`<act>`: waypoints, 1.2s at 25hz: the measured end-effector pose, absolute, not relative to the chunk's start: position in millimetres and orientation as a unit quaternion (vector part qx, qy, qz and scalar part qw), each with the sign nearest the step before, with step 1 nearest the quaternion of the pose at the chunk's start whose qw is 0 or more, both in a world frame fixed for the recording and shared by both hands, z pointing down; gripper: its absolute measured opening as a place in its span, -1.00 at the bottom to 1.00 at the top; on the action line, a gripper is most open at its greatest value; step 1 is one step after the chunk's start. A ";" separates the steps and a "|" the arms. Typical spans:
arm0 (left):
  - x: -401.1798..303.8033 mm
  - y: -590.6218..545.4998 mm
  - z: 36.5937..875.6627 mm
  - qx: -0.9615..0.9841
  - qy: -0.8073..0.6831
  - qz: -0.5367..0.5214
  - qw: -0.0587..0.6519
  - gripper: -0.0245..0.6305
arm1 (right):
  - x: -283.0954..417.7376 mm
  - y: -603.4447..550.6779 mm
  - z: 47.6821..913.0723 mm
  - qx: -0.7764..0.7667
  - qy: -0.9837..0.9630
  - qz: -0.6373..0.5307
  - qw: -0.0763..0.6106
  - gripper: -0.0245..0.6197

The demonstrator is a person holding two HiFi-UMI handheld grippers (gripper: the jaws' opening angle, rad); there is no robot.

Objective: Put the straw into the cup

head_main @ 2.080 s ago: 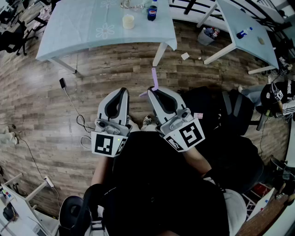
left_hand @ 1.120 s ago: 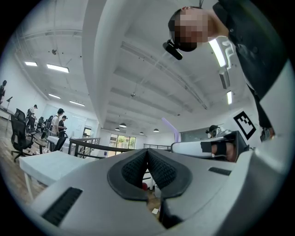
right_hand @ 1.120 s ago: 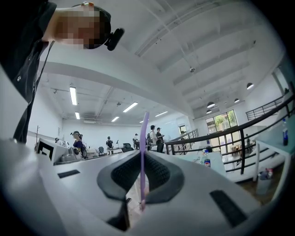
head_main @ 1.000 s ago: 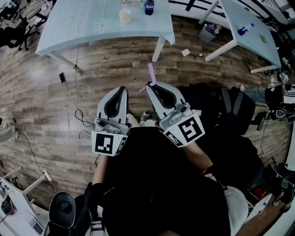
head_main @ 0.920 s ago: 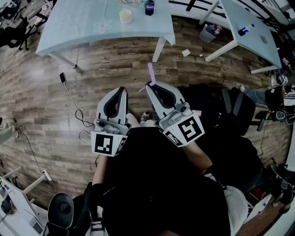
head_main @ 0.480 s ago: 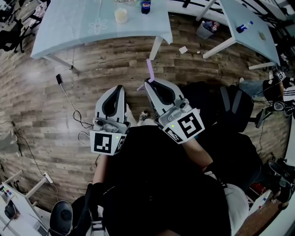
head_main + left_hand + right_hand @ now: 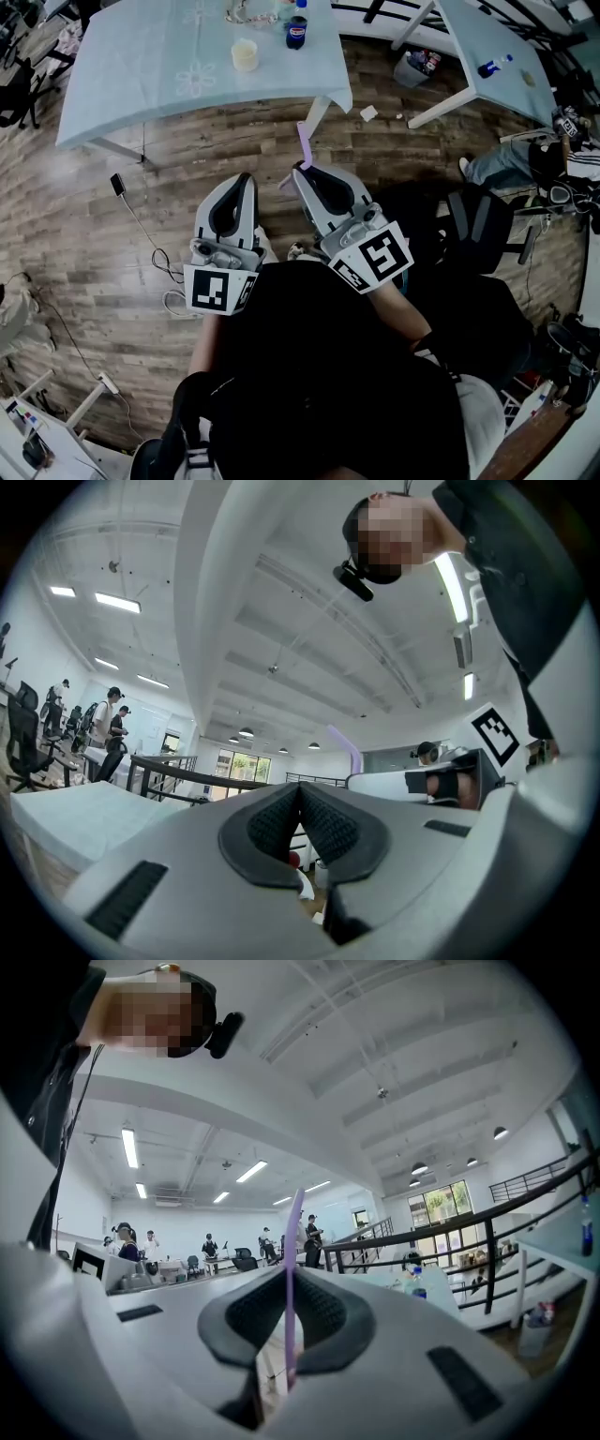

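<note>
A pale cup (image 7: 244, 54) stands on the light blue table (image 7: 141, 84) far ahead, next to a dark cola bottle (image 7: 296, 28). My right gripper (image 7: 302, 172) is held over the wooden floor, short of the table, and is shut on a purple straw (image 7: 304, 142) that sticks out past its tips. In the right gripper view the straw (image 7: 292, 1260) stands upright between the closed pads of that gripper (image 7: 289, 1283). My left gripper (image 7: 243, 180) hovers beside it, shut with nothing in it; its pads (image 7: 281, 817) meet.
A second pale table (image 7: 497, 47) with a blue bottle (image 7: 491, 67) stands at the right, a bin (image 7: 419, 69) beside it. Black chairs (image 7: 473, 225) and a seated person (image 7: 525, 159) are at the right. A phone and cable (image 7: 122, 184) lie on the floor at the left.
The table, cup and bottle have slid lower and nearer in the head view, so both grippers have moved toward the table. The straw stays gripped in the right gripper.
</note>
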State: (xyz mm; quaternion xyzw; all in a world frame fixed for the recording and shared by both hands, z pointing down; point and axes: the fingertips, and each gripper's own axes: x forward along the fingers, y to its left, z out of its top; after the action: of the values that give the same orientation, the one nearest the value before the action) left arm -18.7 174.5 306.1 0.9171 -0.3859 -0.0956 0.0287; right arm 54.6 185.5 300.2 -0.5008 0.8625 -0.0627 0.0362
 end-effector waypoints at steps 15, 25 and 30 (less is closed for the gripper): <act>-71.1 17.4 305.9 0.932 -0.350 -0.089 0.032 -0.89 | -6.2 34.4 293.7 -0.528 0.846 -0.057 0.036 -0.83; -89.9 -46.1 318.6 0.940 -0.329 -0.083 0.040 -0.89 | -25.0 -21.8 304.4 -0.551 0.832 -0.061 0.026 -0.83; -80.1 -65.5 321.3 0.944 -0.318 -0.079 0.047 -0.89 | -10.2 -42.2 307.5 -0.566 0.822 -0.064 0.023 -0.83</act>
State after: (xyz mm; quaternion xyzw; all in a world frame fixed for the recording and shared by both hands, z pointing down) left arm -80.1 -65.5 321.3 0.9436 -0.3182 -0.0788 0.0470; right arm -10.2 -42.2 307.5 -0.5658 0.8217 -0.0642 0.0232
